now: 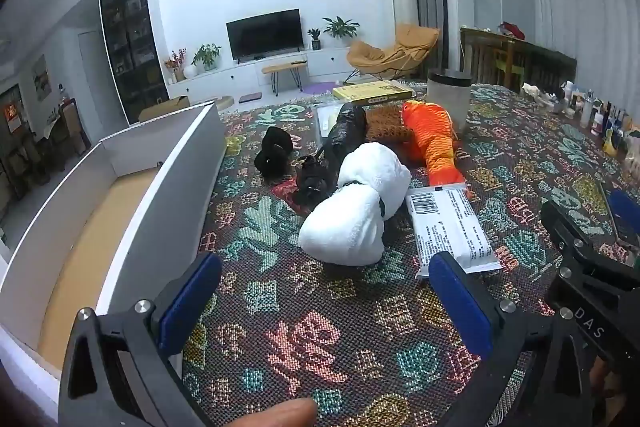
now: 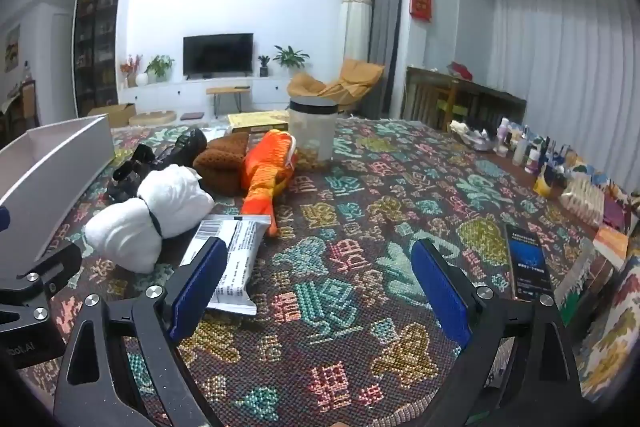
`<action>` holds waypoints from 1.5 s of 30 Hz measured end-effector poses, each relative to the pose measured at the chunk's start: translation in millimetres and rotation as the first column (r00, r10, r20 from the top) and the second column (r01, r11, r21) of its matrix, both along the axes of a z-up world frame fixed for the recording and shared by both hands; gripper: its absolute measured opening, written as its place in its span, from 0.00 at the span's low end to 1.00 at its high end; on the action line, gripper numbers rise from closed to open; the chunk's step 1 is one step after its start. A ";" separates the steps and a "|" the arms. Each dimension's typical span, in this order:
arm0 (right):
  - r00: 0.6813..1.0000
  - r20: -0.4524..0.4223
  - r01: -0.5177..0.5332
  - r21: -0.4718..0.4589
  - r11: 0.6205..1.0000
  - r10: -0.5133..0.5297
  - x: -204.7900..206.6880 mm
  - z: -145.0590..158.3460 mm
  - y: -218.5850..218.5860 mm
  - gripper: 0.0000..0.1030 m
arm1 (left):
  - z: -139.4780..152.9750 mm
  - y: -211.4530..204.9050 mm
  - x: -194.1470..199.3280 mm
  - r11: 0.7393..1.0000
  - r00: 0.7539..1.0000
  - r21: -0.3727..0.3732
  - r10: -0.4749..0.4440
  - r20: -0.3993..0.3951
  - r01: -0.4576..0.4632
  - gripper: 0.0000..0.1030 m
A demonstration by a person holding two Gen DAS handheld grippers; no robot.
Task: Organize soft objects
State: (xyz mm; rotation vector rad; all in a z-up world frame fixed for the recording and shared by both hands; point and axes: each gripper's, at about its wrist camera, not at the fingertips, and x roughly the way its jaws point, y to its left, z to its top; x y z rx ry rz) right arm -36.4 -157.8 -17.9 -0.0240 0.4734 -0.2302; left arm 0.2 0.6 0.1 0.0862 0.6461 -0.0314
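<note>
A white plush bundle (image 1: 358,209), cinched at its waist by a dark band, lies near the middle of the patterned woven cloth (image 1: 304,339), and we see it from both of our wrist cameras. Touching its left side sits a heap of black soft items (image 1: 320,163); behind it a brown knitted piece (image 1: 386,129) and an orange plush fish (image 1: 434,141) lie side by side, the fish's tail running toward a white printed packet (image 1: 450,227) that rests just beside the bundle. A clear canister with a dark lid (image 1: 448,95) stands behind the fish, and a flat yellow box (image 1: 374,91) sits at the cloth's far edge. An open white box (image 1: 132,195) with a tan floor runs along the left edge. A dark booklet (image 2: 528,263) lies toward the right edge, where small bottles (image 2: 528,151) line up. Our left gripper (image 1: 326,301) hangs over bare cloth short of the bundle, jaws spread wide and empty; our right gripper (image 2: 332,287) is likewise wide and empty, its left finger in front of the packet.
</note>
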 end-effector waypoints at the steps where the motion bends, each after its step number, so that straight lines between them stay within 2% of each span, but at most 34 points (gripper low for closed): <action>1: 1.000 0.002 0.001 0.004 1.000 -0.001 -1.2 -0.1 -4.5 0.92 | 0.2 0.7 0.1 1.000 1.000 -0.006 0.002 0.000 -0.002 1.00; 4: 1.000 0.000 -0.001 -0.010 1.000 0.001 -2.3 1.0 -3.8 0.92 | 1.1 4.9 1.4 1.000 1.000 -0.018 0.010 0.003 -0.010 1.00; 8: 1.000 -0.007 -0.007 -0.035 0.999 0.007 0.5 1.0 3.2 0.92 | 1.8 2.4 -6.3 1.000 1.000 0.021 0.007 0.031 -0.008 1.00; 45: 0.999 -0.023 -0.025 -0.052 0.998 0.024 4.6 -1.6 6.5 0.92 | -19.6 -2.9 2.0 0.998 1.000 0.066 -0.004 -0.024 0.006 1.00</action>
